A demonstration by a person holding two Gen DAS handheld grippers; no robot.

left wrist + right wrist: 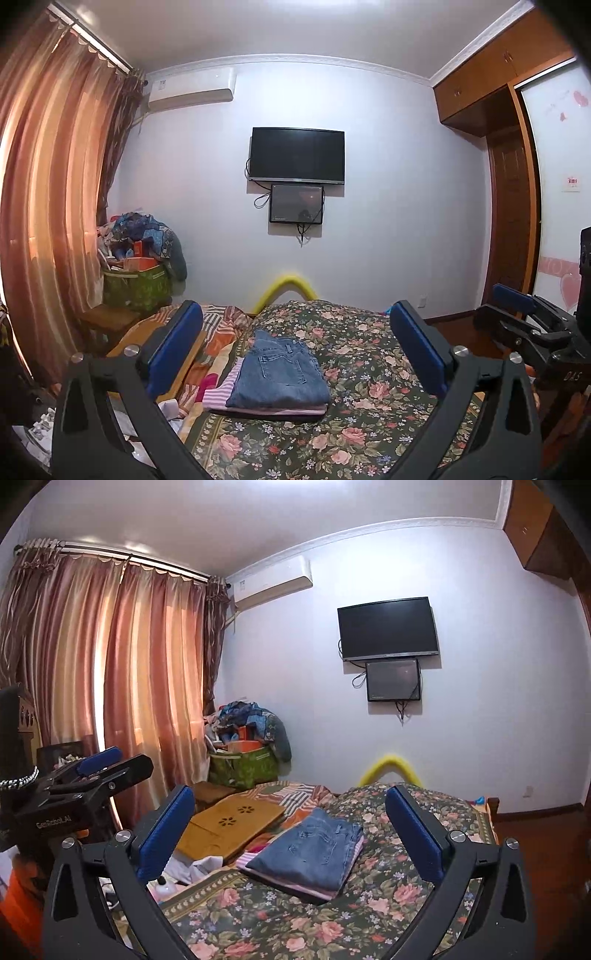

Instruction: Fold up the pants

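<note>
And here the jeans (280, 373) sit folded into a neat blue rectangle on the bed (369, 369), on top of a pink-and-white striped garment (218, 397) whose edge peeks out underneath. They rest flat on the floral bedspread, about midway across it, with nothing touching them.

The left hand-held gripper (295, 354) hangs level above the near edge of the bed, blue pads (173, 350) spread wide, nothing between them. The denim only appears framed in the gap; it lies well beyond the fingertips. The right hand-held gripper (291, 834) is the same story: spread as wide as it goes, empty, the stack lying farther out on the bedspread. Each one shows up at the edge of the other's view, so the two are side by side and apart from the cloth.

To my eye, both are held back and open because the fold looks finished: the edges line up and no leg trails loose. Placing the stack in the middle of the bed keeps it away from the clutter on the left, where a wooden lap tray (229, 823) and loose bedding crowd the mattress.

Beyond the foot of the bed, a dark television (297, 155) hangs on the wall and a heaped green bag (135, 288) sits by the curtains (55, 184).
</note>
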